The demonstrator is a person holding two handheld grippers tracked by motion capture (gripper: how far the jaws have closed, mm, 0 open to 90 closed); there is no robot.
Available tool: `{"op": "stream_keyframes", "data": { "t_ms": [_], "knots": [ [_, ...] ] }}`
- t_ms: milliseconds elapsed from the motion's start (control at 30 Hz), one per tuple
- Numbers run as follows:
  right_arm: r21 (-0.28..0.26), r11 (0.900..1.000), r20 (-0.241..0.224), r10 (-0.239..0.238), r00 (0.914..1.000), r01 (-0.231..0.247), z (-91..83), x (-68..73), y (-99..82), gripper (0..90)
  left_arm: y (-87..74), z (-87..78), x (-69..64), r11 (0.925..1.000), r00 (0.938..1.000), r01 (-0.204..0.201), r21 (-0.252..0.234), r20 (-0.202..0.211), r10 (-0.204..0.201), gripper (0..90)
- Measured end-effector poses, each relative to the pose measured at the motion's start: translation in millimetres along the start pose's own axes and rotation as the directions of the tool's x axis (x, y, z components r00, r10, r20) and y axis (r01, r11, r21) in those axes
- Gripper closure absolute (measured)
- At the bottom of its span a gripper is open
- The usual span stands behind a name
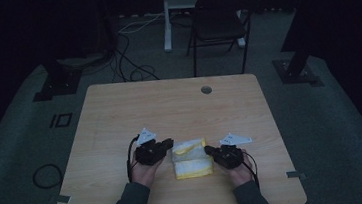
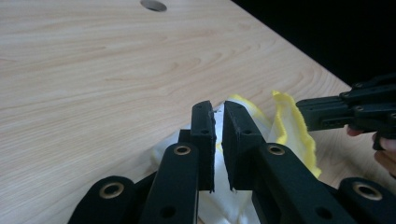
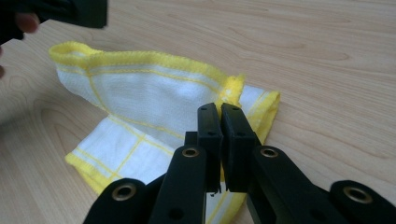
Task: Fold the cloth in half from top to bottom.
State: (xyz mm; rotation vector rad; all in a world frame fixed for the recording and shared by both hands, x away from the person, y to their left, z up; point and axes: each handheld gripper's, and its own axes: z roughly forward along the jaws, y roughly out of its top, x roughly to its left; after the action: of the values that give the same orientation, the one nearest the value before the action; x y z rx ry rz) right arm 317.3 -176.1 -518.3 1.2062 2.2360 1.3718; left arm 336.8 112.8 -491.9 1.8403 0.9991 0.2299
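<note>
Pinching cloth (image 3: 154, 100) | right gripper (image 3: 219, 108) jaws closed | high view: chair (image 1: 221, 17)

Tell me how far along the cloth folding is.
Done: the white and yellow cloth already lies folded over in layers on the table. In hand: the right gripper pinches its yellow hem, while the left gripper has a small gap between its fingers at the cloth's other side. Left: flatten the raised top layer and let go.

Both forearms come in from the near edge; left hand-held gripper (image 1: 165, 146) has its jaws slightly parted, right hand-held gripper (image 1: 209, 151) is pinched closed, tips pointing toward each other.
</note>
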Motion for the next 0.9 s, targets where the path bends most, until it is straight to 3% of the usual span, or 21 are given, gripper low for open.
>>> {"op": "stream_keyframes", "data": {
  "t_ms": [167,533,900],
  "knots": [
    [0.004,1.0,-0.009,-0.003,1.0,0.003,-1.5,-1.0,-0.6,87.7,-8.1,6.0,-6.6,0.999,0.9997,-0.021,0.039,0.011,0.021,83.5],
    [-0.015,0.9995,0.001,0.028,0.9996,-0.028,-6.0,-8.0,-3.0,83.6,-34.7,10.5,-13.4,0.9947,0.9994,-0.015,0.102,0.032,0.012,83.5],
    [-0.039,0.9979,0.029,0.053,0.9982,-0.052,-11.4,-16.2,-2.3,83.7,-47.7,7.4,-17.8,0.9921,0.999,-0.031,0.122,0.036,0.027,83.4]
  ]
}}
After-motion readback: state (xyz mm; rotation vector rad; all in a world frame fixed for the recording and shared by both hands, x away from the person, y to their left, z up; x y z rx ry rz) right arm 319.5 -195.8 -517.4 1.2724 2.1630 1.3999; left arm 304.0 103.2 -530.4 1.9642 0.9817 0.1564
